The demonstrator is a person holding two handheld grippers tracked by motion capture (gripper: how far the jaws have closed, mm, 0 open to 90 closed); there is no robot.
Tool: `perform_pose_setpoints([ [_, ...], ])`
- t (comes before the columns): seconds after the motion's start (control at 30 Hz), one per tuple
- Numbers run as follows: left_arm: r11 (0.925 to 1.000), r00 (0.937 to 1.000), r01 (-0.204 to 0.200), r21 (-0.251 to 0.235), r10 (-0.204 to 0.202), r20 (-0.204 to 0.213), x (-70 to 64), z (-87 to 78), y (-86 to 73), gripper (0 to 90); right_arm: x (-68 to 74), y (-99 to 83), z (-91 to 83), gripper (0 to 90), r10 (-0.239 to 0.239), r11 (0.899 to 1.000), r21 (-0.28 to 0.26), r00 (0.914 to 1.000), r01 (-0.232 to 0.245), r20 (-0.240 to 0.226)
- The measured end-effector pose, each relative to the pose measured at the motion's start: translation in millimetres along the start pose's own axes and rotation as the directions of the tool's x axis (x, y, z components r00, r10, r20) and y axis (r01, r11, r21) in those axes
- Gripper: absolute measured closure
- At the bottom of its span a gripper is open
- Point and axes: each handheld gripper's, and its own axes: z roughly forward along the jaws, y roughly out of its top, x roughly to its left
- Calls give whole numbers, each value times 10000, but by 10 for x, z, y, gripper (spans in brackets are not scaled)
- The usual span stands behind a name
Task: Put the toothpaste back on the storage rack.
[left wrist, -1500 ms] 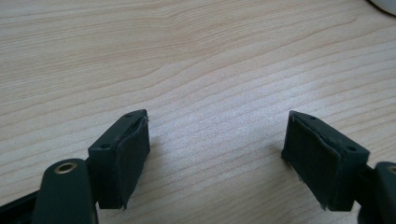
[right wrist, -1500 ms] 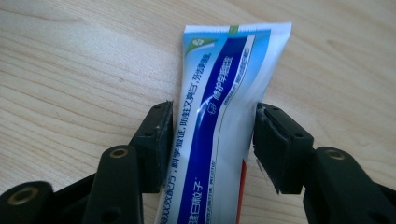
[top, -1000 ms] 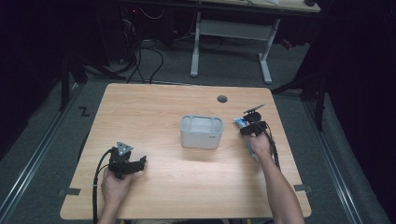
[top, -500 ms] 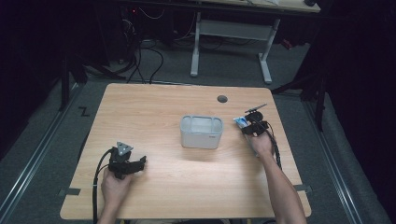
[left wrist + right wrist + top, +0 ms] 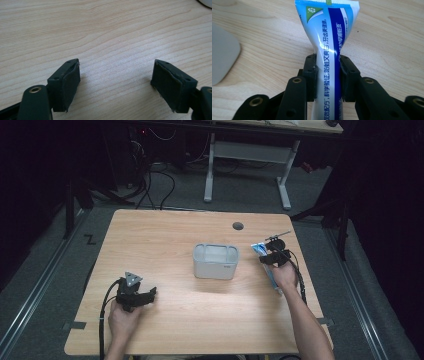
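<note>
Pinching a blue-and-white toothpaste tube between its jaws, the right hand-held gripper sits just right of the grey bin; left hand-held gripper rests open on the desk.

Dark room, grey carpet floor, white-legged desk behind, tangled black cables
</note>
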Motion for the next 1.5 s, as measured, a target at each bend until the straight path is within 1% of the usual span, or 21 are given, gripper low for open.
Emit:
perform_pose_setpoints([
  [0.03, 10000, 10000, 2, 0, -2, 1, 0, 0, 0, 232, 1, -2, -22, 705, -18, 10000, -51, 10000, 18, -56],
  [0.1, 10000, 10000, 0, -1, 0, -1, 0, 0, 0, 232, 14, -6, -62, 705, -119, 9998, -181, 9999, 119, -3],
  [0.13, 10000, 10000, 1, 0, -1, 0, 0, 0, 0, 232, 46, -11, -122, 706, -491, 9976, -486, 9987, 497, 146],
  [0.2, 10000, 10000, 0, -1, 0, 0, 0, 0, 0, 232, 61, -11, -156, 707, -528, 9969, -577, 9985, 535, 135],
  [0.23, 10000, 10000, 3, -1, -3, -1, 0, 0, 0, 232, 67, -13, -186, 707, -556, 9957, -742, 9984, 559, 58],
  [0.27, 10000, 10000, 3, -1, -3, 0, 0, 0, 0, 232, 80, -16, -244, 709, -543, 9940, -956, 9984, 528, -136],
  [0.33, 10000, 10000, 3, -3, -3, 1, 0, 0, 0, 232, 88, -18, -271, 710, -573, 9929, -1055, 9982, 553, -165],
  [0.4, 10000, 10000, 1, -1, -1, 0, 0, 0, 0, 232, 120, -22, -347, 714, -749, 9892, -1276, 9970, 716, -211],
  [0.47, 10000, 10000, 3, -1, -3, 0, 0, 0, 0, 232, 125, -23, -370, 715, -749, 9888, -1312, 9968, 704, -295],
  [0.57, 10000, 10000, 2, -1, -2, 0, 0, 0, 0, 232, 130, -30, -423, 717, -717, 9861, -1544, 9957, 620, -583],
  [0.63, 10000, 10000, 3, -1, -3, 1, 0, 0, 0, 232, 135, -36, -460, 718, -740, 9845, -1644, 9948, 618, -695],
  [0.8, 10000, 10000, 1, -1, -1, -1, 0, 0, 0, 232, 147, -48, -537, 718, -896, 9786, -1929, 9922, 714, -870],
  [0.83, 10000, 10000, 1, -1, -1, 0, 0, 0, 0, 232, 151, -49, -555, 717, -862, 9791, -1918, 9921, 674, -916],
  [0.9, 10000, 10000, 5, -4, -5, -1, 0, 0, 0, 232, 147, -61, -609, 716, -885, 9752, -2117, 9907, 651, -1032],
  [1.17, 10000, 10000, 4, -2, -4, -3, -1, 0, 0, 232, 130, -91, -716, 714, -929, 9672, -2472, 9874, 590, -1282],
  [1.27, 10000, 10000, -2, -2, 2, -5, -1, 0, 0, 232, 154, -124, -777, 715, -1174, 9571, -2790, 9847, 777, -1285],
  [1.3, 10000, 10000, 0, -4, 0, -5, -1, 0, 0, 232, 172, -144, -812, 715, -1293, 9521, -2938, 9822, 845, -1365],
  [1.33, 10000, 10000, -1, -3, 1, -7, -1, 0, 0, 232, 172, -144, -812, 715, -1293, 9521, -2938, 9822, 845, -1365],
  [1.37, 10000, 10000, 0, -2, 0, -7, -1, 0, 0, 232, 170, -152, -818, 716, -1352, 9500, -2999, 9803, 869, -1443],
  [1.43, 10000, 10000, 1, -4, -1, -11, -1, 0, 0, 232, 156, -170, -819, 719, -1337, 9498, -3013, 9797, 837, -1493],
  [1.5, 10000, 10000, 1, -2, -1, -13, -2, 0, 0, 232, 153, -171, -825, 722, -1386, 9513, -2945, 9799, 913, -1438],
])
